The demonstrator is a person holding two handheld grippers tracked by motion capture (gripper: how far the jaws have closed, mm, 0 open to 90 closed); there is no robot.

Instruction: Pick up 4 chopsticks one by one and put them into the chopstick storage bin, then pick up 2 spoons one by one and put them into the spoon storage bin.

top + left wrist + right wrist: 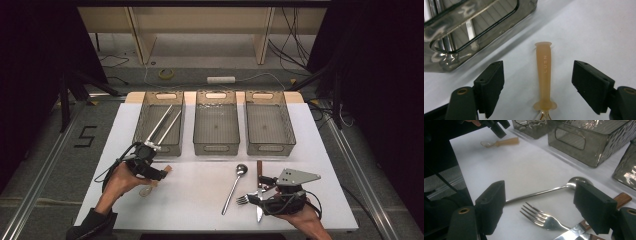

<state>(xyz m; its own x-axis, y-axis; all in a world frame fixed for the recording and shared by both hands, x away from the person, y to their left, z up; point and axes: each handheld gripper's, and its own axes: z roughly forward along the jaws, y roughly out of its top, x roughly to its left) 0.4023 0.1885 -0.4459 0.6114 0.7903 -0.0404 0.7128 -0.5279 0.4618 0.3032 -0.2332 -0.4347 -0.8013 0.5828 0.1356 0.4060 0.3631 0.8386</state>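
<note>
The left gripper hovered low over the white table, its jaws wide apart on either side of the small spoon's orange handle, touching nothing. That spoon lay flat just in front of the left bin, which held long metal pieces. The middle bin and right bin stood beside it. A steel spoon lay mid-table. The right gripper rested with jaws apart over a fork and a knife.
</note>
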